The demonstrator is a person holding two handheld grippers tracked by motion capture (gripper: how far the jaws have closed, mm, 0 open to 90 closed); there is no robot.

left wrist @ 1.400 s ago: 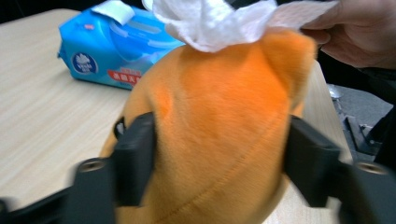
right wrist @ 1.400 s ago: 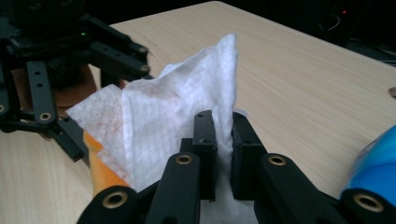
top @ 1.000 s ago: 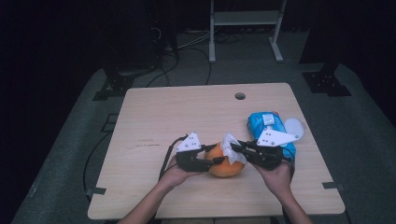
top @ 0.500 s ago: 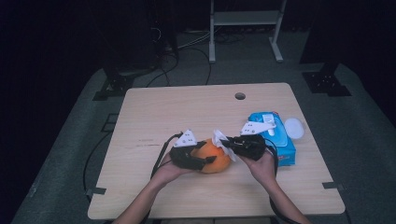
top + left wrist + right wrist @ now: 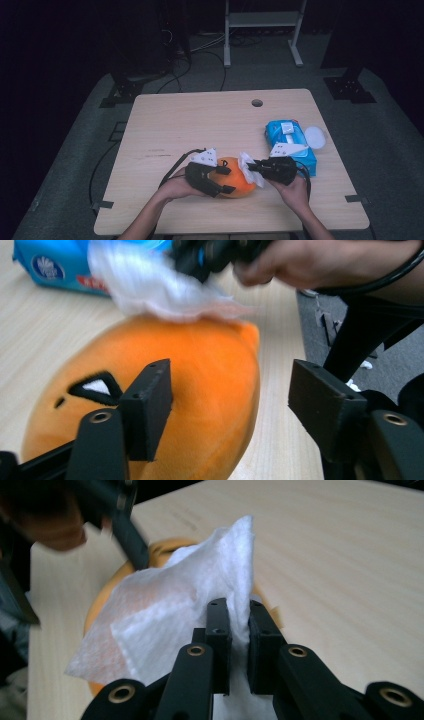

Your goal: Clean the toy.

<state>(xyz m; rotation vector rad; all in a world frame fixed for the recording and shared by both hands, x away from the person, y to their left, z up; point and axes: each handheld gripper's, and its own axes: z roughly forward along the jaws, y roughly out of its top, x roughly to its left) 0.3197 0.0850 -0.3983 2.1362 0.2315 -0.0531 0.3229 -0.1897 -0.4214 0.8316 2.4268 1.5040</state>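
Note:
An orange plush toy (image 5: 239,186) with a black-and-white eye lies on the wooden table (image 5: 200,120) near its front edge. My left gripper (image 5: 227,180) straddles the toy's left side. Its jaws have just been closing, but in the left gripper view (image 5: 230,400) the right one stands clear of the toy (image 5: 200,370), so it is open. My right gripper (image 5: 252,167) is shut on a white wipe (image 5: 246,165) and lays it on the toy's top. The right gripper view shows the wipe (image 5: 175,605) pinched between the jaws (image 5: 239,630) and draped over the toy (image 5: 97,610).
A blue pack of wipes (image 5: 287,140) lies right of the toy, with a white round lid (image 5: 315,136) beside it. A cable hole (image 5: 257,103) sits near the table's far edge. A metal stand (image 5: 260,30) and cables are on the floor beyond.
My right gripper has carried the wipe left and down from beside the blue pack onto the toy. The left gripper's jaws have come apart off the toy; the hand has stayed put.

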